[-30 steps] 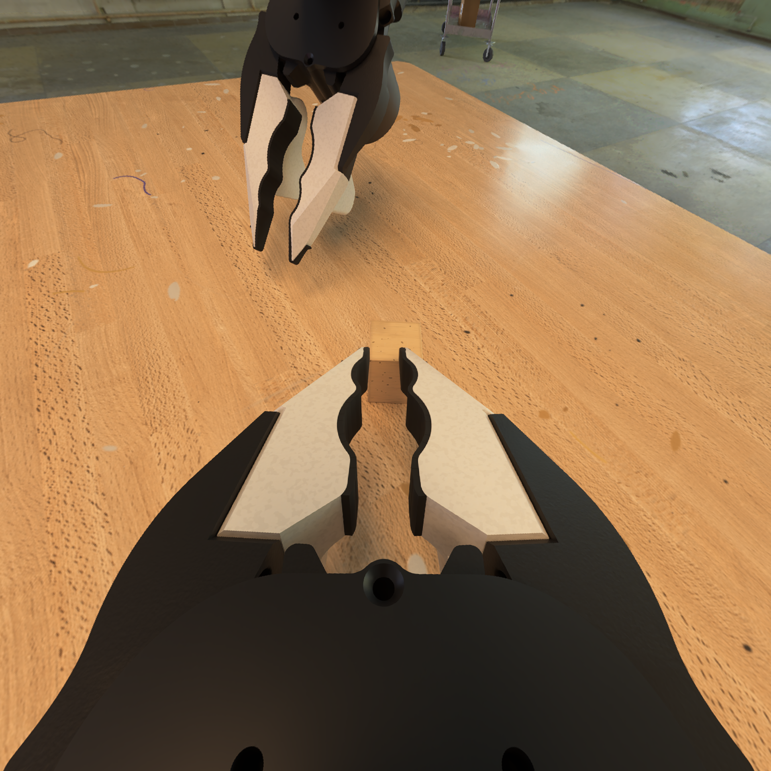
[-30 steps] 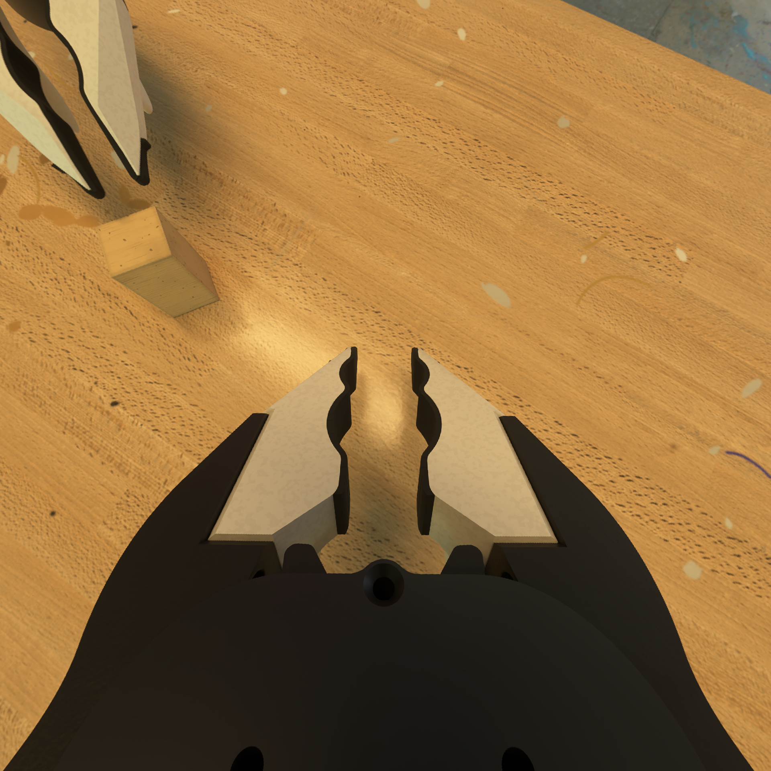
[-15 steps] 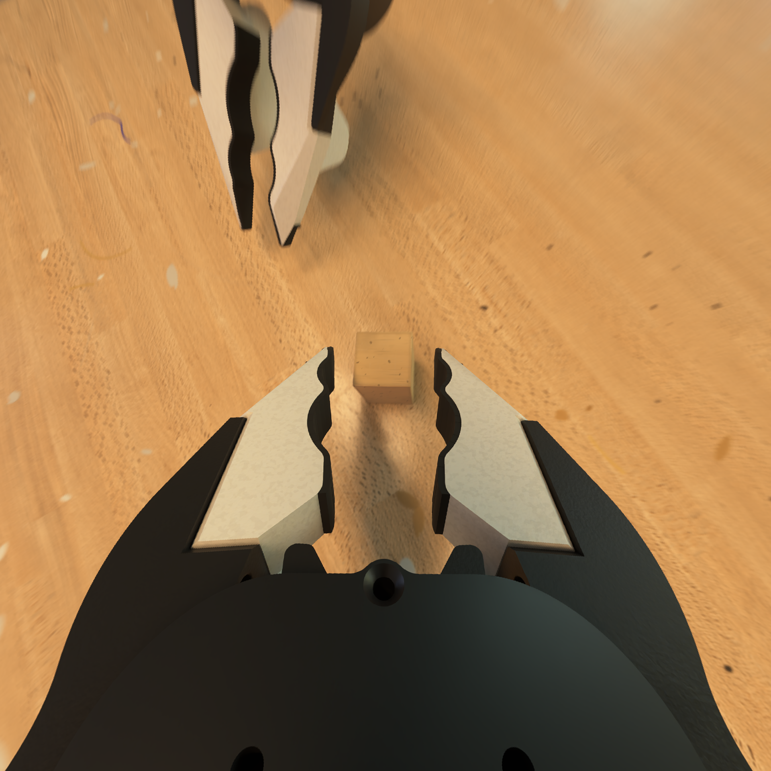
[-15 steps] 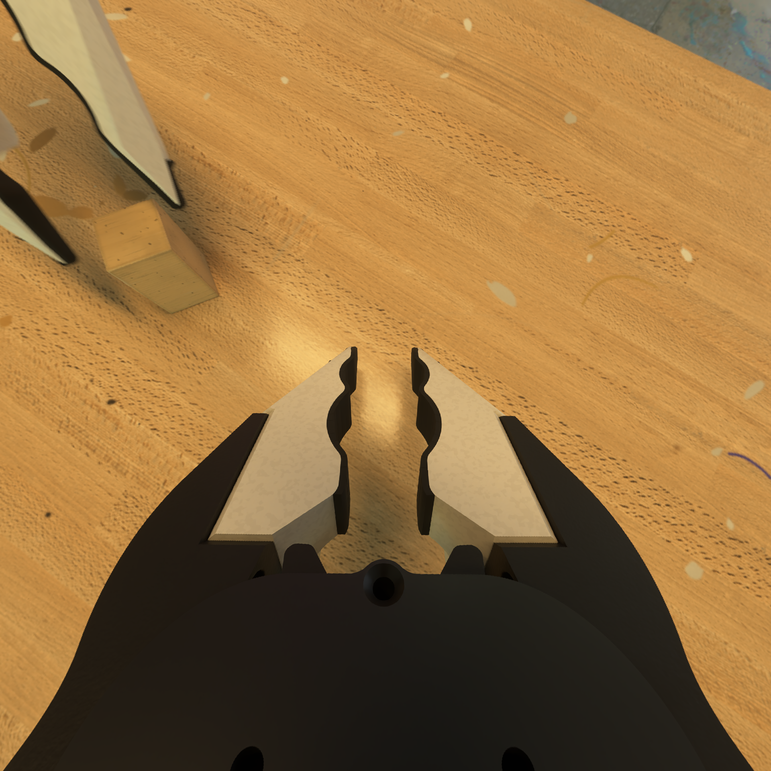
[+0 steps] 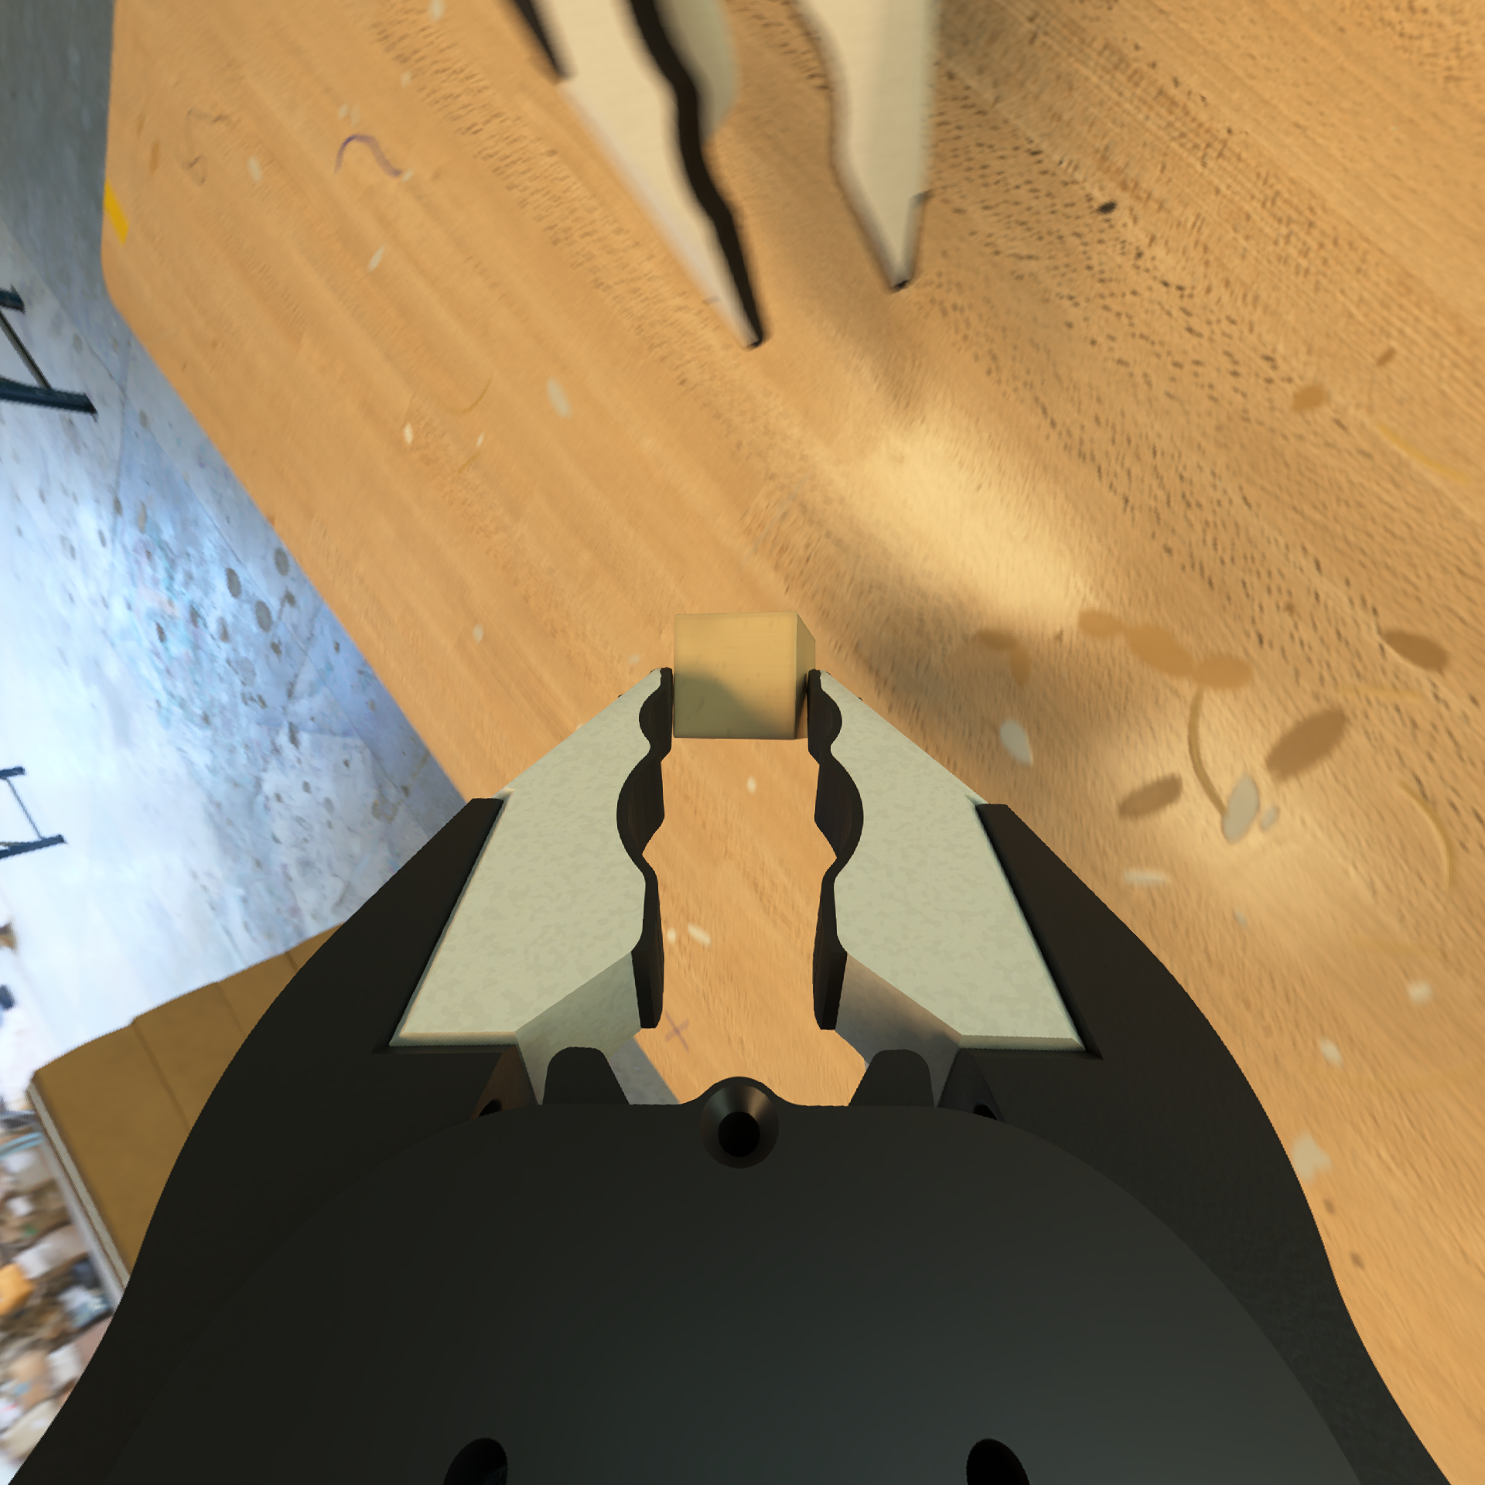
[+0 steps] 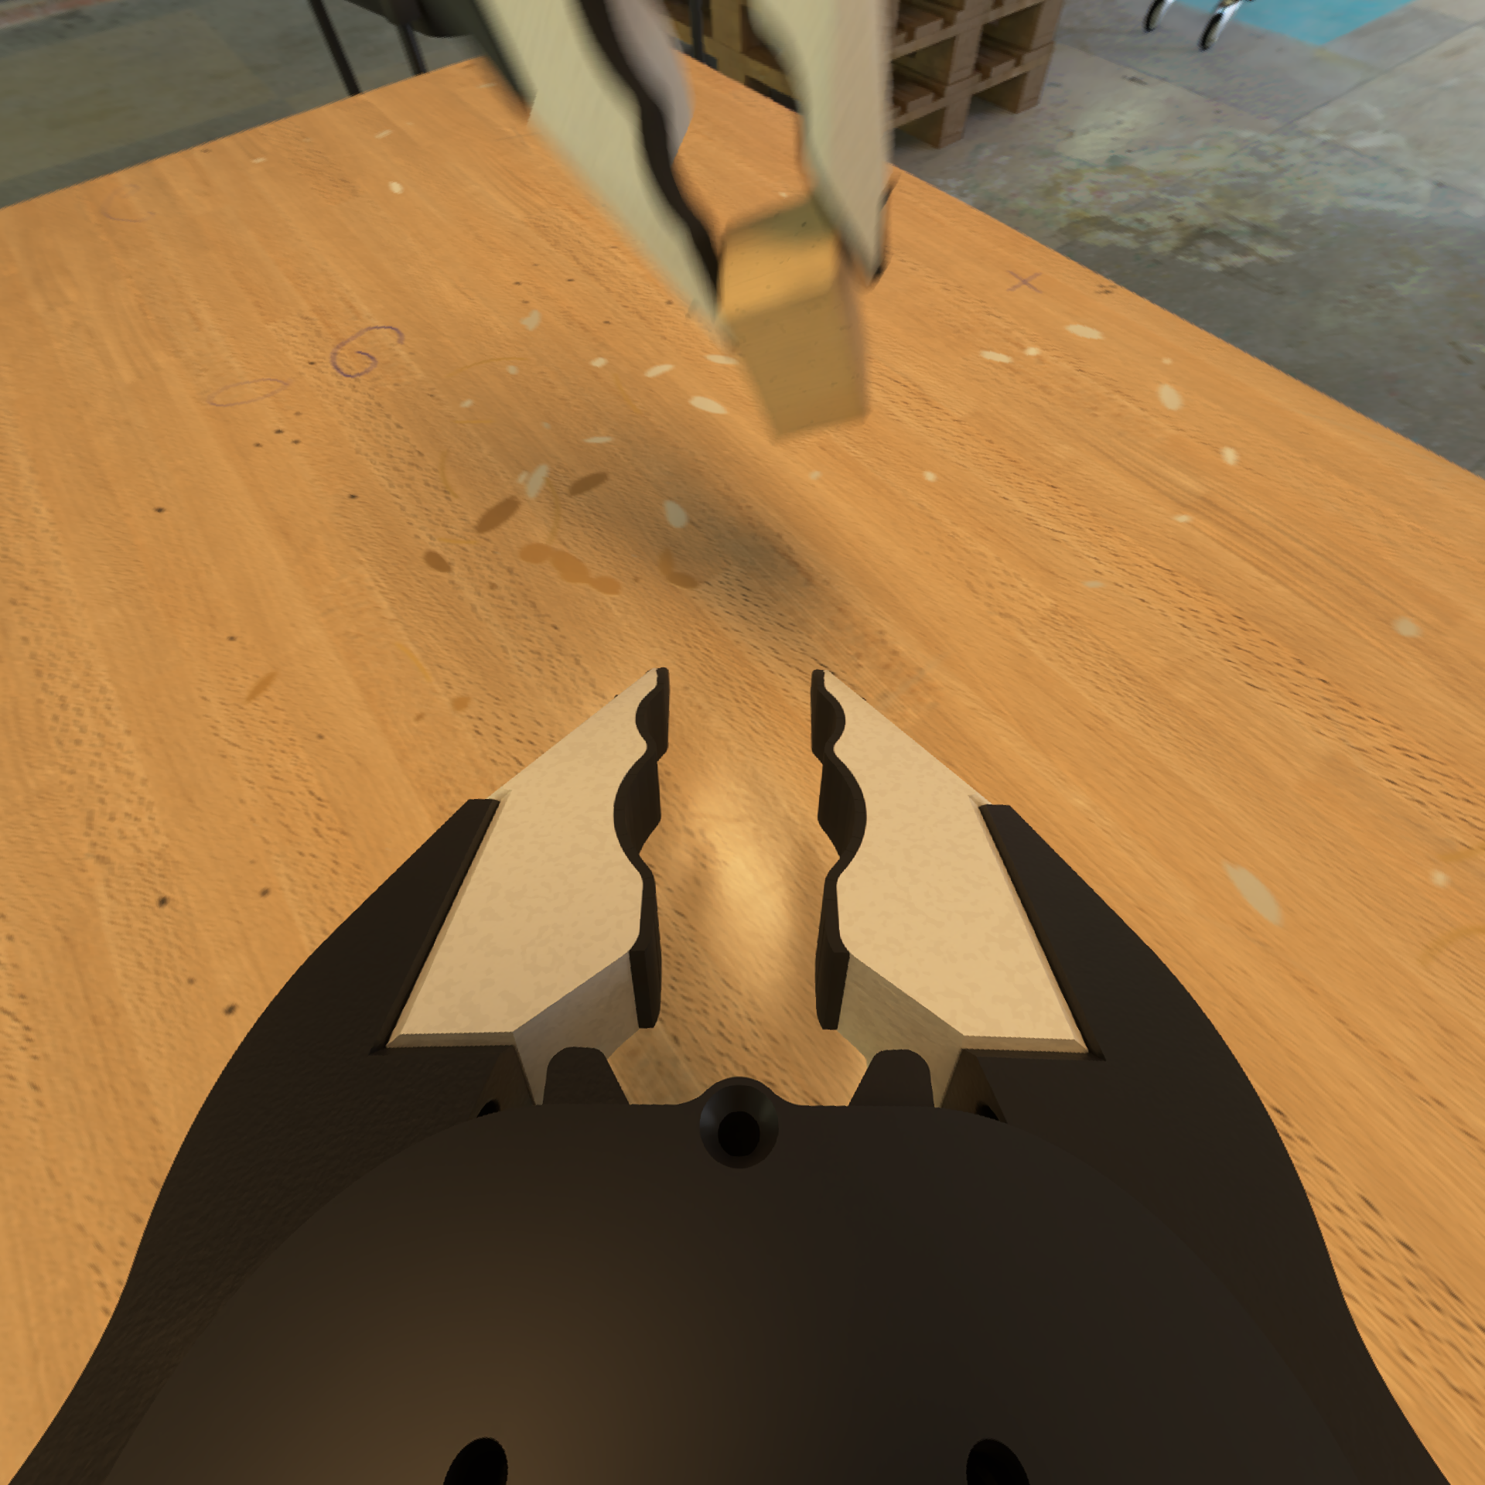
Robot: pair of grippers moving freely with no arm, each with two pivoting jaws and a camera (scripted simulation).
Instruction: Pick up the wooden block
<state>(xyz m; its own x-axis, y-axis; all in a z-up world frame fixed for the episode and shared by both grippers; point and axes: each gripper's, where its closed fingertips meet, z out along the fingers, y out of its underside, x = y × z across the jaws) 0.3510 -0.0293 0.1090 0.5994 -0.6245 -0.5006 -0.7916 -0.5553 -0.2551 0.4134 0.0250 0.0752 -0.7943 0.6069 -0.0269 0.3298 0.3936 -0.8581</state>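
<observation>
The small wooden block (image 5: 738, 675) is clamped between the fingertips of my left gripper (image 5: 738, 685), which is shut on it and holds it in the air above the wooden table (image 5: 1125, 482). In the right wrist view the same block (image 6: 803, 353) hangs in the left gripper (image 6: 787, 281) well above the table (image 6: 241, 643), with its shadow below. My right gripper (image 6: 738, 683) is open and empty, low over the table, facing the block. It also shows in the left wrist view (image 5: 828, 305), beyond the block.
The table's edge runs close on the left in the left wrist view, with grey floor (image 5: 161, 643) and a cardboard box (image 5: 120, 1125) beyond. Wooden pallets (image 6: 964, 72) stand past the table's far edge. The tabletop has small stains and pen marks.
My left gripper opened around the block, closed on it and lifted it off the table, rolling sideways. My right gripper tilted up and opened slightly wider.
</observation>
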